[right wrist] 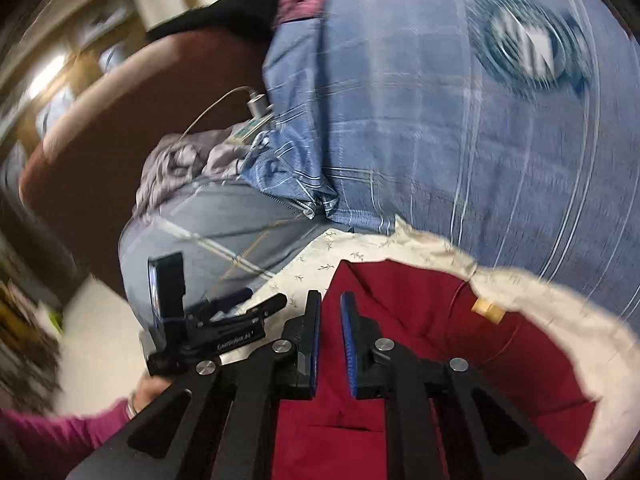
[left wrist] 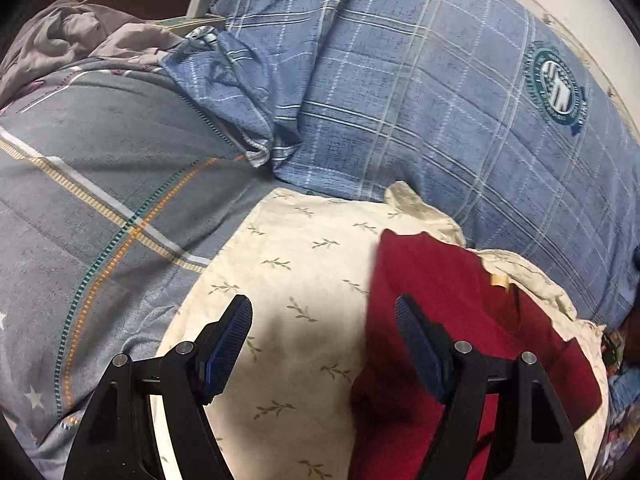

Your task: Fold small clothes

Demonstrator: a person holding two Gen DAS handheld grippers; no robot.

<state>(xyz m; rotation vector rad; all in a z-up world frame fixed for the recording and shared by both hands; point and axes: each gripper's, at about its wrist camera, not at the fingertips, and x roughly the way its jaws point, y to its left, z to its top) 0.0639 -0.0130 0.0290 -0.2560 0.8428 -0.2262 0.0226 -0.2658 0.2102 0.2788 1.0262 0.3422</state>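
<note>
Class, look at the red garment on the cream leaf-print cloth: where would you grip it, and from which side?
Probably the red garment at its left edge, coming from the bare cream cloth: that edge lies exposed and flat, between the open left tongs.

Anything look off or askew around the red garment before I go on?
The red garment lies rumpled on the cream leaf-print cloth, whose far edge is bunched up. A charger sits beside the blue plaid pillow.
</note>
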